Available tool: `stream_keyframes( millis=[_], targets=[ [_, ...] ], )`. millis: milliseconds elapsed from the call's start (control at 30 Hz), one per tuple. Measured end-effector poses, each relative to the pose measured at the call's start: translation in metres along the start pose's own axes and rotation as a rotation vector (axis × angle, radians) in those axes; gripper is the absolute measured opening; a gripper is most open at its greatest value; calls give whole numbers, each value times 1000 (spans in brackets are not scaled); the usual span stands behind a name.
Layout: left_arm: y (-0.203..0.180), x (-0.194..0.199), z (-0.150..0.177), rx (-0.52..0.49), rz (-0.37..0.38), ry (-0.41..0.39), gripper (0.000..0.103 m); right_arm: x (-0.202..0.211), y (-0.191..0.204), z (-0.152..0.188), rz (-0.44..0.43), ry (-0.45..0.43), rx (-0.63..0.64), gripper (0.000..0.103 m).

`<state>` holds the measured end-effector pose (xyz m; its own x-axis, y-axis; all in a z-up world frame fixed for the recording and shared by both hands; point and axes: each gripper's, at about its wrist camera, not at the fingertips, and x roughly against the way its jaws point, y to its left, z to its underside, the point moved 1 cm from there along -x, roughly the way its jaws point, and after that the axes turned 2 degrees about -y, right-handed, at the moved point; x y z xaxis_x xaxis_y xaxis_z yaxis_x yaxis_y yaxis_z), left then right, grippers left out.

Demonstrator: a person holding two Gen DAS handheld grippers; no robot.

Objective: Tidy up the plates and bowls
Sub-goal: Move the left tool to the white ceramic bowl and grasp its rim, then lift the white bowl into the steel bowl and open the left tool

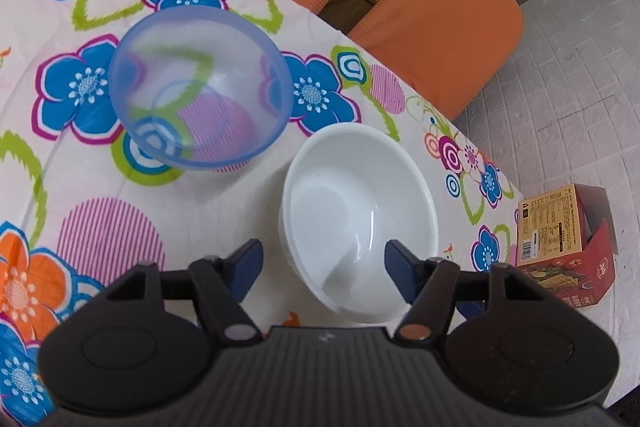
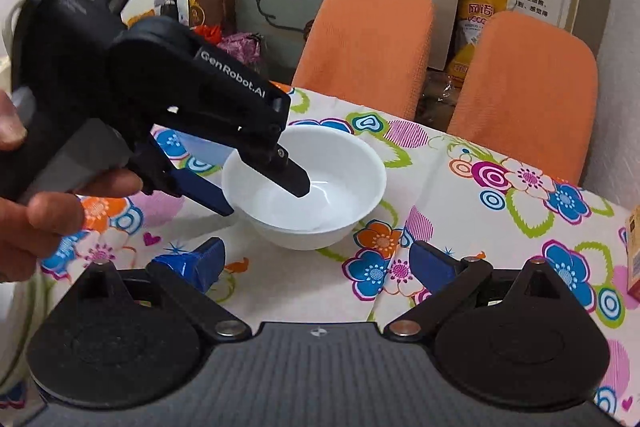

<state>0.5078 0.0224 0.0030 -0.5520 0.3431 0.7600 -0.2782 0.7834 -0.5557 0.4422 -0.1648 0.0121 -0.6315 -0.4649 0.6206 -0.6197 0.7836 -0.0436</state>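
Note:
A white bowl (image 1: 360, 211) (image 2: 304, 187) stands upright on the flowered tablecloth (image 1: 100, 187). My left gripper (image 1: 324, 267) (image 2: 262, 198) is open with its jaws astride the bowl's rim. One finger (image 2: 294, 179) is inside the bowl and the other finger (image 2: 204, 193) is outside the wall. A translucent blue bowl (image 1: 200, 87) sits just beyond, empty; in the right wrist view it shows only as a pale blue patch (image 2: 204, 147) behind the left gripper. My right gripper (image 2: 316, 263) hovers open and empty in front of the white bowl.
Two orange chairs (image 2: 360, 43) (image 2: 524, 95) stand at the table's far side. A red and tan carton (image 1: 560, 247) lies on the tiled floor past the table edge. A person's hand (image 2: 40, 219) holds the left gripper.

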Motion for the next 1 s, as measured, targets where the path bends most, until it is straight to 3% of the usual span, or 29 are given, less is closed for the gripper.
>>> stream_keyframes(
  millis=[133,400,600,1000],
  targets=[
    [0,-4,-1,-5,-16,-10,67,-25,-3,-2,-17,31,22,86],
    [-12,-7,5,-55,-66,-61,67,-50,-5,3,-32,7,52,86],
    [-22,-11,13,-122,-90,-82,67,-52,-9,9,-75,-30,-8,88],
    [-28,-15,11,-171,-87,-63,67,-59,-7,3,-81,-30,-1,88]
  ],
)
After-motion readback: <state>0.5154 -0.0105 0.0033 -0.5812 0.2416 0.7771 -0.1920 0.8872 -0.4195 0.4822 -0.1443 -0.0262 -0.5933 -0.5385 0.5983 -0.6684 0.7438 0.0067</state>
